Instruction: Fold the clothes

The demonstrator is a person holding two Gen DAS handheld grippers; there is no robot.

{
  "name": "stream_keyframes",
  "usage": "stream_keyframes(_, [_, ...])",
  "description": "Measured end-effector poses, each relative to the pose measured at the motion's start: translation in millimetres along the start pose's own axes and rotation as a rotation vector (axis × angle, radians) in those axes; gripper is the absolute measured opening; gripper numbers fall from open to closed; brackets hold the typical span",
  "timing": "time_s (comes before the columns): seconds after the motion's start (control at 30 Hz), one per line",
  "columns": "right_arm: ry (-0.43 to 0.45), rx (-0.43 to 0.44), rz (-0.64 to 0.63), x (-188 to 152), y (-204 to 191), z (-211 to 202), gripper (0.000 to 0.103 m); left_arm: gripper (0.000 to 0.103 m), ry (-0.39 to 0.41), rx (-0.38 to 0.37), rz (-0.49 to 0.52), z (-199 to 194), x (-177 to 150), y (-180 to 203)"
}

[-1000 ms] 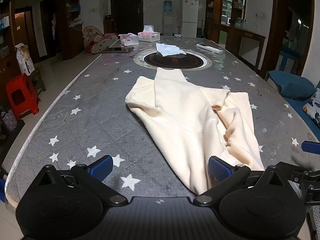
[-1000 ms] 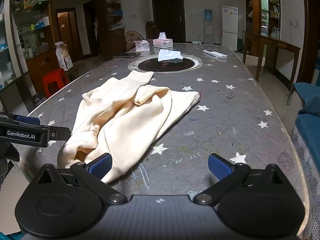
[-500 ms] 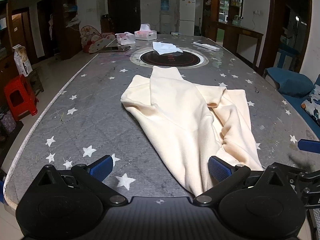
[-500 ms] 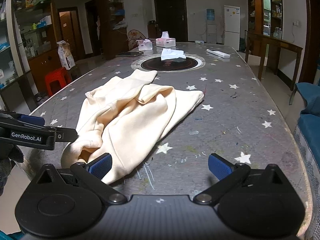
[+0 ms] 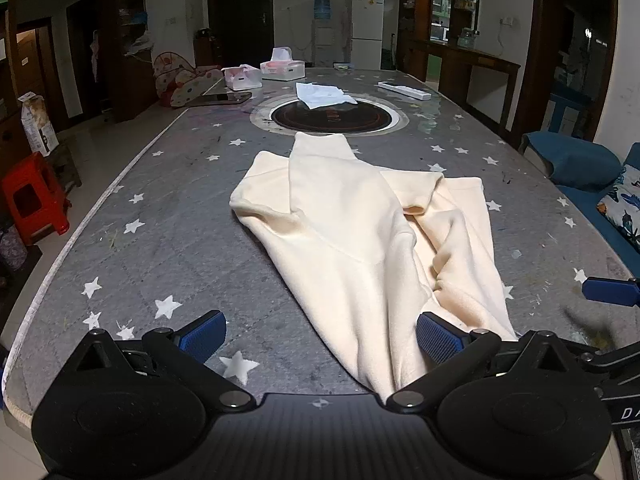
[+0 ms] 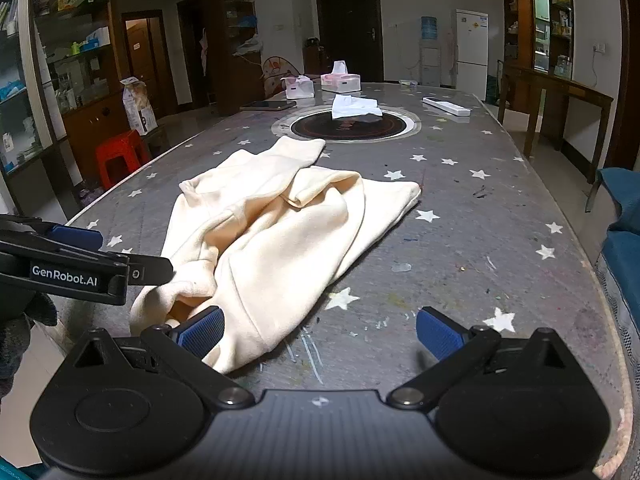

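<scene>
A cream garment [image 5: 360, 240] lies crumpled on the grey star-patterned table [image 5: 160, 240], its near hem at the table's front edge. It also shows in the right wrist view [image 6: 280, 232]. My left gripper [image 5: 320, 338] is open and empty, just above the near hem; the cloth's tip lies between its blue pads. My right gripper [image 6: 318, 330] is open and empty, with its left pad [image 6: 200, 330] over the garment's near corner. The left gripper also shows from the side in the right wrist view [image 6: 80, 270].
A round black hotplate [image 5: 332, 116] is set in the table's middle with a white cloth [image 5: 324, 94] on it. Tissue boxes [image 5: 280, 70], a phone [image 5: 220, 99] and a white remote [image 5: 404, 90] lie at the far end. A blue sofa [image 5: 592, 184] stands on the right, a red stool [image 5: 32, 204] on the left.
Both views have shifted slightly, so the garment sits a little farther ahead and lower in view. Both grippers stay open and the garment has not moved.
</scene>
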State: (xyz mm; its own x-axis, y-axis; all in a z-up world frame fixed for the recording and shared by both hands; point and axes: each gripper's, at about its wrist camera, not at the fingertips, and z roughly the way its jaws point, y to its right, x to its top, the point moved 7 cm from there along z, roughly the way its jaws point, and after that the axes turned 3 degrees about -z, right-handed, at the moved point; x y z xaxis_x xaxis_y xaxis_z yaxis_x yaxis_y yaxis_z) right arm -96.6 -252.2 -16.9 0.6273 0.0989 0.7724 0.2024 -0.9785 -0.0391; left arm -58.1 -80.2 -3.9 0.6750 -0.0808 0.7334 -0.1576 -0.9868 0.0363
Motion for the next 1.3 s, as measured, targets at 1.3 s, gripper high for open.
stream_keyframes(1.3, [-0.027,0.003,0.001,11,2,21,0.103,0.103,0.022,-0.047,0.022,19,31,13])
